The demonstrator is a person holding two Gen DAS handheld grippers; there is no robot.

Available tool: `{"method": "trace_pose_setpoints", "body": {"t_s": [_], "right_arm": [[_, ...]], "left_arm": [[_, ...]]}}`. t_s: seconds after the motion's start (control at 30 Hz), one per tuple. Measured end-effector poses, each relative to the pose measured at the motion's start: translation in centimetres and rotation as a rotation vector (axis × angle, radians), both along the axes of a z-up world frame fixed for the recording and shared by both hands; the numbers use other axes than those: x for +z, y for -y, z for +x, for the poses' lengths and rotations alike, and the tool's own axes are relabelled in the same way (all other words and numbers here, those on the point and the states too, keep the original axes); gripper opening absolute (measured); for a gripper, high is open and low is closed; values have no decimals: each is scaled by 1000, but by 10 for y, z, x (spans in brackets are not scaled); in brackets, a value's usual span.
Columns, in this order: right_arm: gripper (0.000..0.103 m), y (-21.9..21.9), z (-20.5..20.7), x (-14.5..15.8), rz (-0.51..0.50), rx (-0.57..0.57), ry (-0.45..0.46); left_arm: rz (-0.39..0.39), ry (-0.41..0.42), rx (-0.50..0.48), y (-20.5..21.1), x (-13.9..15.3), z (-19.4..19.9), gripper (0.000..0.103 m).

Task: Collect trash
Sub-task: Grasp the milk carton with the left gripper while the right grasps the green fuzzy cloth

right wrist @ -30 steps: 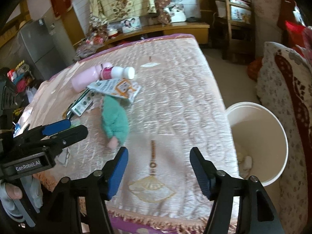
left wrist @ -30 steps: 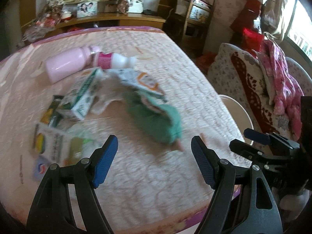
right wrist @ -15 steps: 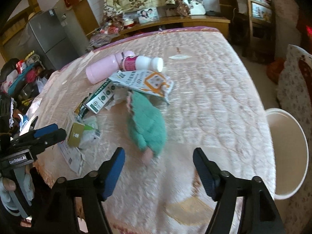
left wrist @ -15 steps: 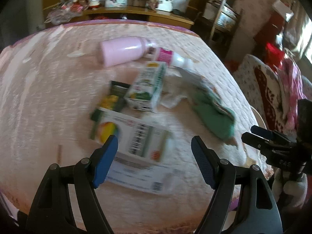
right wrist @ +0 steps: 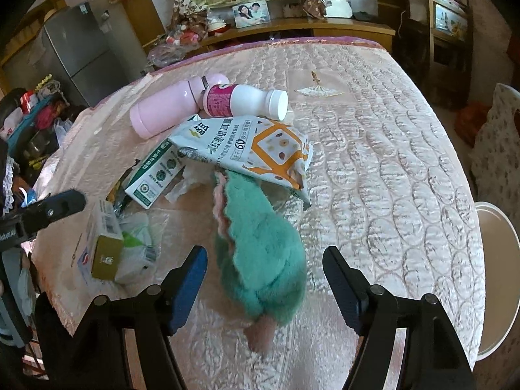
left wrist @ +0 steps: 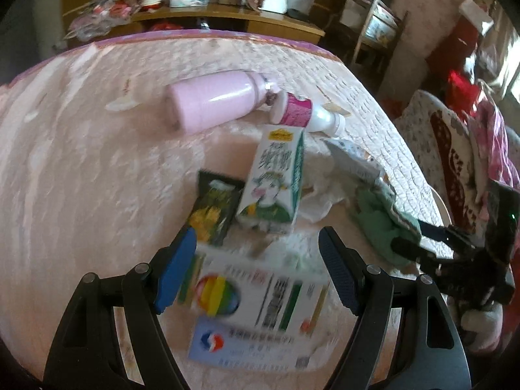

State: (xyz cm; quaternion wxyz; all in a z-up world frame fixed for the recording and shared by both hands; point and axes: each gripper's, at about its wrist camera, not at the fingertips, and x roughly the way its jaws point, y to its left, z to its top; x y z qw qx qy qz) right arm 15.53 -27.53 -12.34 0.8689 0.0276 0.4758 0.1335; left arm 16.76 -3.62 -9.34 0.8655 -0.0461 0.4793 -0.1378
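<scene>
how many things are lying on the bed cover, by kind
bottles: 2 (pink flask, white yogurt bottle)
cartons and boxes: 2 (milk carton, flat box)
packets and wrappers: 3 (snack bag, dark packet, clear wrapper)
tissue: 1
plush toy: 1
total: 9, though blur may hide more
</scene>
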Motion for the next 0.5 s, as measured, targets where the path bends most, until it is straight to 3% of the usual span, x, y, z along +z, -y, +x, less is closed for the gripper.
{"method": "trace_pose_setpoints", "body": {"t_s": [0.37, 0.5], "right_arm": [[71, -3, 10, -8, -2, 21, -7], [71, -3, 14, -14, 9, 17, -9]], "left_arm": [[207, -52, -53, 47, -32, 70, 77], [229, -100, -65, 51, -47, 80, 76]]}}
